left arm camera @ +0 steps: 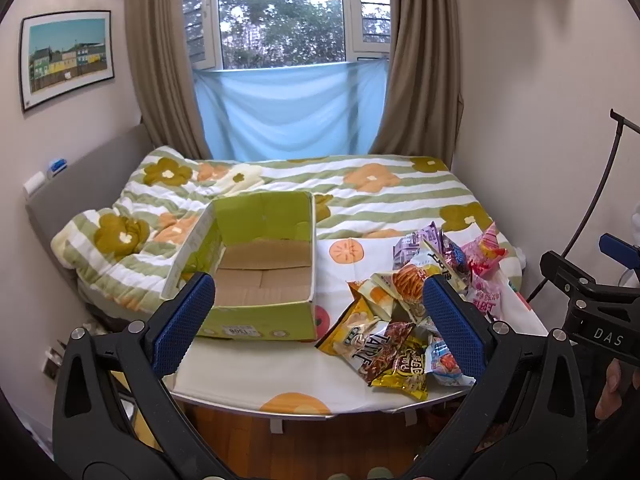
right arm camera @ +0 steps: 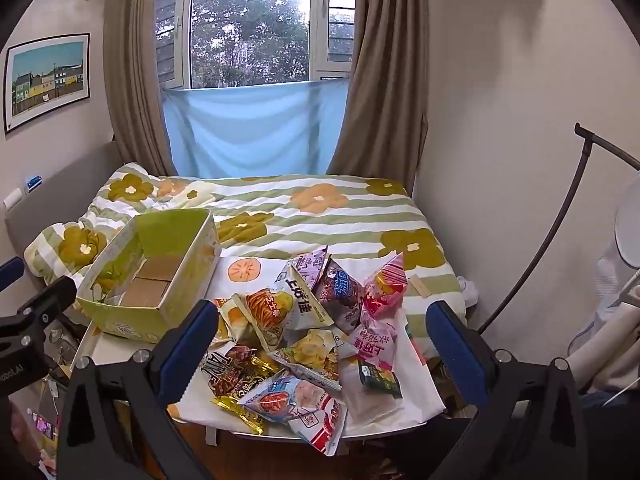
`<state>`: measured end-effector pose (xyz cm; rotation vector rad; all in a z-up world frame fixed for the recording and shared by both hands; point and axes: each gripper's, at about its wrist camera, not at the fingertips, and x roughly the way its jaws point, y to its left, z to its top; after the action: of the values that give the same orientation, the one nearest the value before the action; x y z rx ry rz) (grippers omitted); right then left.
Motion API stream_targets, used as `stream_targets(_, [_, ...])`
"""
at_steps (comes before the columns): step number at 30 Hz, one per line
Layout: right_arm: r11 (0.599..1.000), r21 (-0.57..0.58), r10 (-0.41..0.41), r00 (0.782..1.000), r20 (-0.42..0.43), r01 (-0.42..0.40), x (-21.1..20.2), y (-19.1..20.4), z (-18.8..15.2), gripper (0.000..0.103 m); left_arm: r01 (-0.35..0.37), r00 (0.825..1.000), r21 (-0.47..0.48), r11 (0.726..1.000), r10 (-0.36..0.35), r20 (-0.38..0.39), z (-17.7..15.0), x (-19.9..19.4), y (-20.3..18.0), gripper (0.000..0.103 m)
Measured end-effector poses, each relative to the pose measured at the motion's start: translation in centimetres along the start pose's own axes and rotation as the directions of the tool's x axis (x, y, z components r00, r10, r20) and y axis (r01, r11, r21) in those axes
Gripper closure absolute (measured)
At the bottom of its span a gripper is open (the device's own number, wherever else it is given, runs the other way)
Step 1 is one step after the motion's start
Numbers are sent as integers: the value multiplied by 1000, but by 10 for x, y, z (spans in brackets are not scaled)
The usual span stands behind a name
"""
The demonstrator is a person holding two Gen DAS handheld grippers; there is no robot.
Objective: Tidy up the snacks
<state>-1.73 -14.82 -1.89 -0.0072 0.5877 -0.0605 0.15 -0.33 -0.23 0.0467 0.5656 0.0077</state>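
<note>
On the small table's white cloth (right arm camera: 244,270), printed with orange fruit, a loose heap of snack packets (right arm camera: 308,332) is piled toward the right half, the packets overlapping one another. Among them a pink bag (right arm camera: 386,288) is seen at the far right, a purple bag (right arm camera: 340,292) beside it, and a yellow-and-brown bag (left arm camera: 400,364) at the near edge. Just to the left of the heap an open green cardboard box (left arm camera: 264,264) is set, with nothing but its bare brown bottom flaps showing inside.

No packet is held. The left gripper (left arm camera: 320,316) is kept above the table's near edge with its jaws spread wide, the box behind one finger and the heap behind the other. The right gripper (right arm camera: 320,344) is likewise released, its jaws spread on either side of the heap.

The task is judged to be at its very start, with the first pick not yet made. A single top-lying packet would need to be closed upon by the right gripper, lifted clear of its neighbours and carried left into the box.

Behind the table a bed with a striped floral quilt (left arm camera: 360,196) is seen, and beyond it a curtained window (left arm camera: 280,12).
</note>
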Motion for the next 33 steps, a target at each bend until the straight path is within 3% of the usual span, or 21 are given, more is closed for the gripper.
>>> stream_targets(33, [1000,4,3,1000,-1,-3,2,2,1,0,12,1000,-3,1000,-12,-10,-4,0,-3,0])
